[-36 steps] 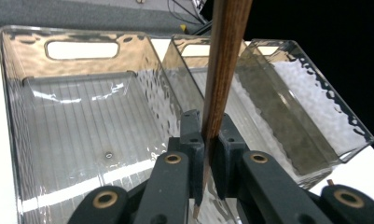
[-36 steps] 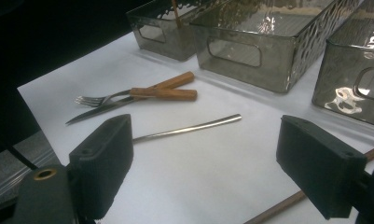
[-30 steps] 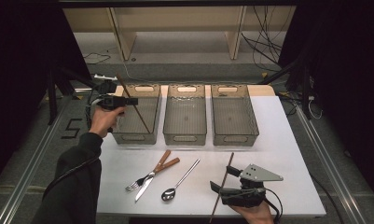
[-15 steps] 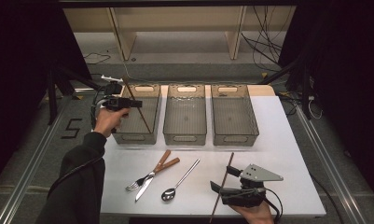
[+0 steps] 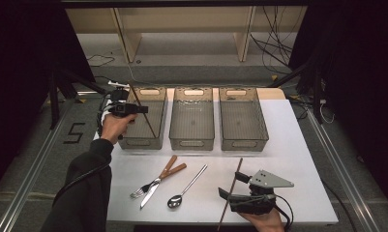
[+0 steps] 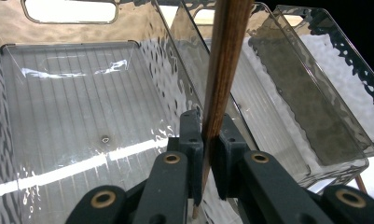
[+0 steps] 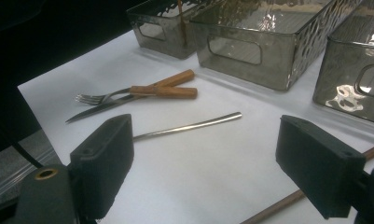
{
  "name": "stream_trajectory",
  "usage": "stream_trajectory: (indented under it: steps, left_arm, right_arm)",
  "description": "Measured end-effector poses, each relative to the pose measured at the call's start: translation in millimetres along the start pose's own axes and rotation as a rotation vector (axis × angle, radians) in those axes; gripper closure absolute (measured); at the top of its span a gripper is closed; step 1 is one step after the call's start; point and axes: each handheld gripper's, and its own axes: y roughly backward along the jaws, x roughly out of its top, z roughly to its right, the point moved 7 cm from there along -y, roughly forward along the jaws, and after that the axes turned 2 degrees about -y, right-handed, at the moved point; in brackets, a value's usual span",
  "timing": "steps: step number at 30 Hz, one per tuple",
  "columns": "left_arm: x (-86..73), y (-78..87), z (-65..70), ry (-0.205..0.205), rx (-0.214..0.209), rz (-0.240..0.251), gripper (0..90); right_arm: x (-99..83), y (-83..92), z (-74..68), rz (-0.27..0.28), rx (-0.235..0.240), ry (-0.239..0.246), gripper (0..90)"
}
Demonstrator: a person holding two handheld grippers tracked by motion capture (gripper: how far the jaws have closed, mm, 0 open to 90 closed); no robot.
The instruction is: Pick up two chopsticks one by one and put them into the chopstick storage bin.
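Gripping a long dark-brown wooden chopstick [image 6: 224, 70], the left gripper [image 5: 142, 109] hovers over the left-hand clear ribbed plastic bin [image 5: 136, 141], the one nearest the white tabletop's [image 5: 298, 145] far-left corner. In the left gripper view its two black jaws are clamped tight on the stick's lower part, with a short tip poking out beneath them and the rest rising steeply out of the top of the picture. From the high view the stick leans across the bin's opening, upper end toward the far rim, lower end down inside toward the bin's right wall; whether it touches the floor of the bin I cannot tell.

Two more clear ribbed plastic bins, a middle one [image 5: 192, 140] and a right one [image 5: 243, 141], stand in a row just beside the first along the far edge of the tabletop.

Near the tabletop's near edge, the right gripper [image 7: 203, 161] rests low with its jaws spread wide apart and nothing between them. A second dark-brown wooden chopstick [image 5: 231, 188] lies on the tabletop just beside it, running from the near edge toward the bins.

Left of that, toward the middle of the near edge, lie a slim steel spoon [image 5: 186, 186], a wooden-handled steel fork [image 5: 153, 181] and a wooden-handled steel knife [image 5: 163, 180], the fork and knife crossing each other at their handles.
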Motion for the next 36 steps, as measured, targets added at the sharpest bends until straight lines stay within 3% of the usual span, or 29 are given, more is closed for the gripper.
stream_trajectory:
  steps: [10,19,26,31,36]
  left_arm:
    - [-0.8,-4.2,-2.7,0.000,0.031,0.016,81.8]
    - [0.2,-9.6,-2.7,0.018,0.075,0.008,58.3]
    - [2.7,-6.9,-1.5,0.007,0.112,0.011,42.0]
    - [3.0,-0.4,4.3,-0.012,0.105,0.018,32.6]
    - [1.4,14.1,19.7,-0.041,0.060,0.046,27.3]
  right_arm:
    - [0.0,-0.2,-0.1,0.000,0.003,0.000,20.1]
    - [-0.3,-0.5,-0.3,-0.003,0.007,-0.004,20.6]
    - [0.0,0.1,0.3,0.000,0.009,-0.003,20.8]
    - [0.5,0.8,0.4,0.002,0.007,-0.005,20.7]
    - [0.3,1.0,2.2,0.001,-0.004,-0.008,20.8]
